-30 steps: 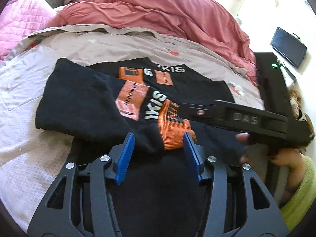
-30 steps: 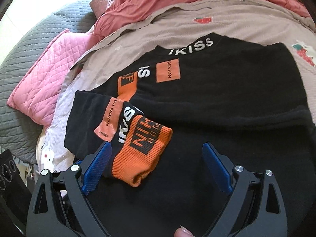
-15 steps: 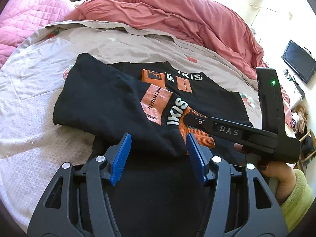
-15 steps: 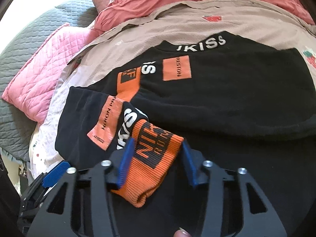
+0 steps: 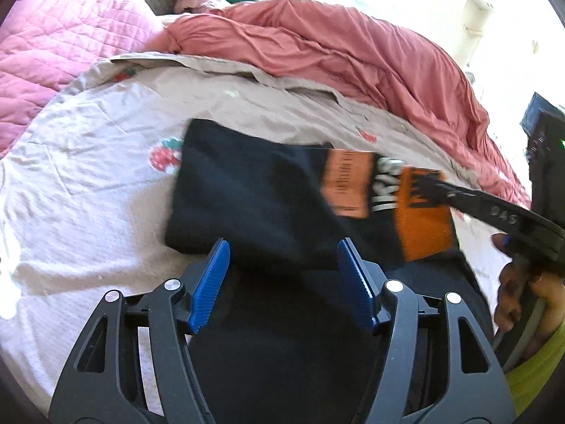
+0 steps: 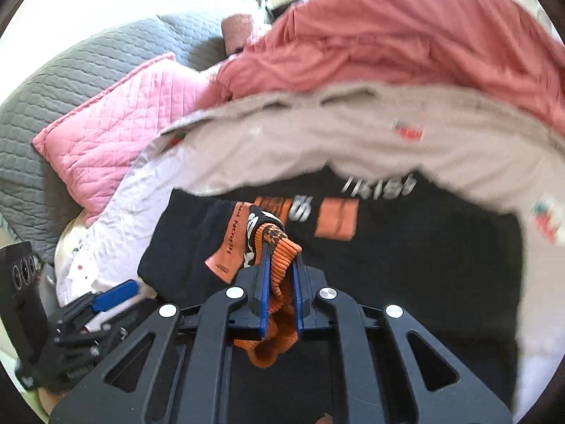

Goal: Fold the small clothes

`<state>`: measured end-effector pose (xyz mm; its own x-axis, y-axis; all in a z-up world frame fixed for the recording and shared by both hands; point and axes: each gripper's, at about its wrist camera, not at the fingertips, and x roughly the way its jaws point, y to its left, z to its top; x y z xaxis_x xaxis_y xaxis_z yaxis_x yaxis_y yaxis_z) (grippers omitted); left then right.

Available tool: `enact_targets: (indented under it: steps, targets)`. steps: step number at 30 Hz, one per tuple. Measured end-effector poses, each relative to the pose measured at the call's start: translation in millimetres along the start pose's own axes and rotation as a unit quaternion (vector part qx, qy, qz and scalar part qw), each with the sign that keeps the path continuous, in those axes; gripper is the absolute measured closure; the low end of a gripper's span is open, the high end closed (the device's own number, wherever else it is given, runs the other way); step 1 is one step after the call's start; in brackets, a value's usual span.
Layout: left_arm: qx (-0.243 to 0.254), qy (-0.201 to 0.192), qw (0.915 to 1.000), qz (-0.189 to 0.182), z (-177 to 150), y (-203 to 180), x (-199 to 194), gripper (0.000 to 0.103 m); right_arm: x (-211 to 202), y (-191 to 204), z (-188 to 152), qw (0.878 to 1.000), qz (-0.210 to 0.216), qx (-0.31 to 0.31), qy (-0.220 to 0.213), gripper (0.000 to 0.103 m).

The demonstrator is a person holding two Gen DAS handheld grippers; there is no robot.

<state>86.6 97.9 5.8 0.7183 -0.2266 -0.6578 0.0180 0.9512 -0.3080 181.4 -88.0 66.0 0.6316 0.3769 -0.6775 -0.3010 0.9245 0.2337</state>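
A black sweatshirt [image 5: 247,183] [image 6: 406,265] with orange patches and white lettering lies flat on the bed. Its sleeve is folded across the body and ends in an orange ribbed cuff [image 5: 423,226] [image 6: 275,346]. My right gripper [image 6: 282,258] [image 5: 427,183] is shut on that cuff and holds it lifted off the fabric. My left gripper [image 5: 282,247] hangs over the sleeve's near edge. Its jaws are opening, with black fabric lying between the blue pads [image 5: 212,282] but not pressed by them. In the right wrist view the left gripper [image 6: 113,293] shows at the lower left.
A beige sheet [image 5: 88,176] with strawberry prints covers the bed. A salmon duvet [image 5: 335,56] is bunched along the far side. A pink quilted pillow [image 5: 53,42] [image 6: 116,134] and a grey quilt [image 6: 70,70] lie to the left. A hand [image 5: 512,293] with a green sleeve holds the right gripper.
The right gripper has closed from wide open onto the orange cuff and raised it. The left gripper's jaws have spread wider, and the sleeve has shifted right in its view.
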Motion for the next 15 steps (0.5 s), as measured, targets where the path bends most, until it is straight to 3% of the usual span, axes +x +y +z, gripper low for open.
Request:
enact_targets:
  steps: [7, 15]
  targets:
    - [-0.003, -0.011, 0.9999, 0.009, 13, -3, -6, 0.046, -14, -56, 23, 0.996, -0.088, -0.02, -0.014, 0.093]
    - [0.033, 0.002, 0.9992, 0.022, 26, -33, 12, 0.046, -13, -109, 11, 0.99, -0.142, 0.003, 0.01, 0.093]
